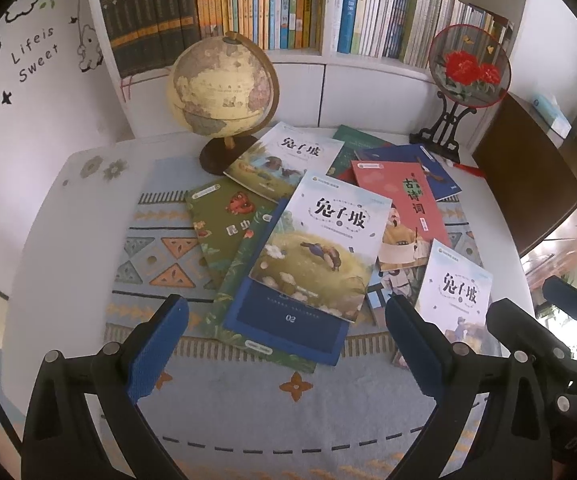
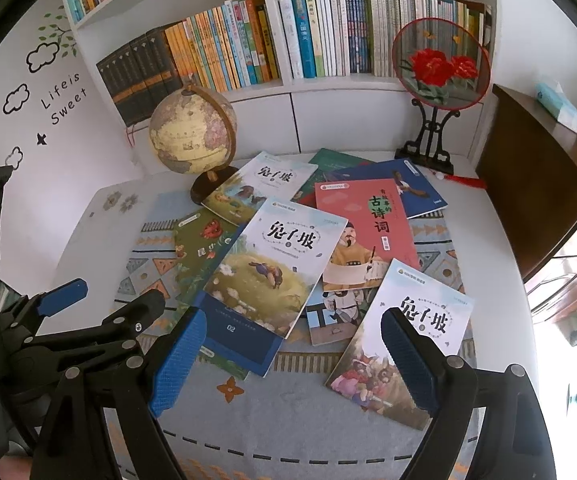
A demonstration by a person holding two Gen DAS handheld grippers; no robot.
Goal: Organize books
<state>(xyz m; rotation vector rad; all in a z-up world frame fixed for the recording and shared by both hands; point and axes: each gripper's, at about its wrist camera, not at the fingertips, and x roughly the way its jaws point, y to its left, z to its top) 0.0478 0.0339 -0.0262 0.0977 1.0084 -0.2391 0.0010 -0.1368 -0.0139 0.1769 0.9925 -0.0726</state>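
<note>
- You are facing a white table [image 1: 60, 248] covered in the middle by a patterned mat [image 1: 160, 248] in grey, blue and orange.
- Behind it stands a white bookcase [image 2: 284, 96] packed with upright books, and the wall to the left carries cloud stickers and the words "Life is Sweet" [image 1: 34, 54].
- A globe [image 1: 222, 84] on a dark base sits at the back left of the table; a round red-flower fan on a black stand [image 1: 468, 68] sits at the back right, beside a dark wooden cabinet [image 2: 536, 184].
- The books lie scattered flat and overlapping across the mat: a pale rabbit-cover book [image 1: 320, 244] tops the middle heap, over a navy book marked 02 [image 1: 288, 320] and a green book [image 1: 224, 220].
- A second pale copy [image 1: 284, 160] lies near the globe's base, a red poetry book [image 2: 364, 220] lies right of centre, and a third pale copy [image 2: 404, 340] lies nearest you on the right.
- Your left gripper [image 1: 286, 344] hovers above the mat's near edge, its blue pads spread wide, holding nothing.
- Your right gripper [image 2: 292, 356] is likewise spread wide and empty, with its right finger [image 2: 408, 364] showing in front of the third pale copy; you cannot tell from here whether it touches.
</note>
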